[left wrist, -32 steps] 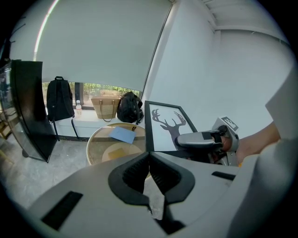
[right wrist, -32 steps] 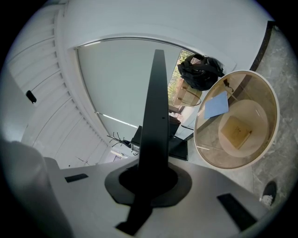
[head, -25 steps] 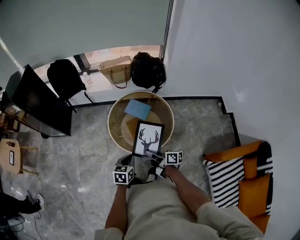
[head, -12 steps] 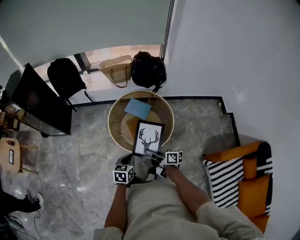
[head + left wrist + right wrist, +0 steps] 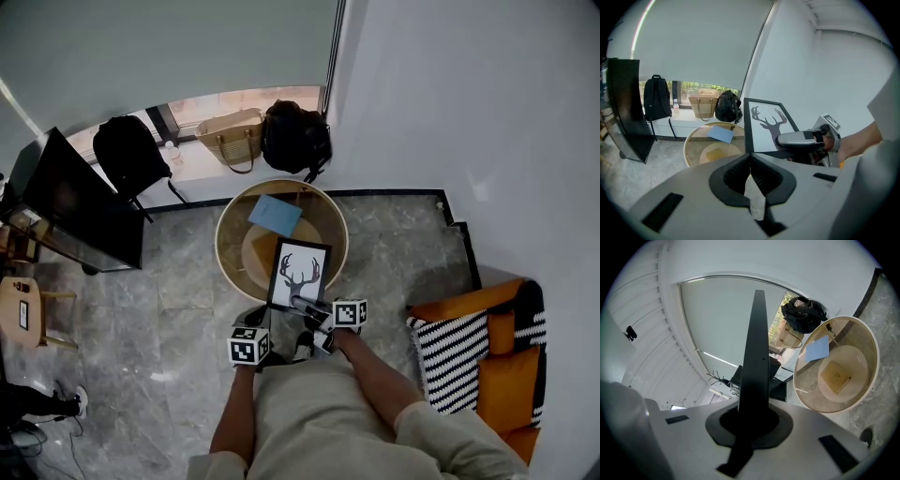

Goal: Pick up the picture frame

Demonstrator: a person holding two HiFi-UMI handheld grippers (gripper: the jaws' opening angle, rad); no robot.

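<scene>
Picture frame [image 5: 300, 274]: black border, white print, black deer head.

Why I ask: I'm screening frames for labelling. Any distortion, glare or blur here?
Head view: sharp, evenly lit; only the window strip is very bright. Left gripper view: fisheye, black corners, bowed wall lines. Right gripper view: same fisheye; the picture frame is a dark edge-on bar.

Left gripper [image 5: 750, 155] fingers together (empty); right gripper [image 5: 751, 416] fingers clamp picture frame [image 5: 300, 272].
</scene>
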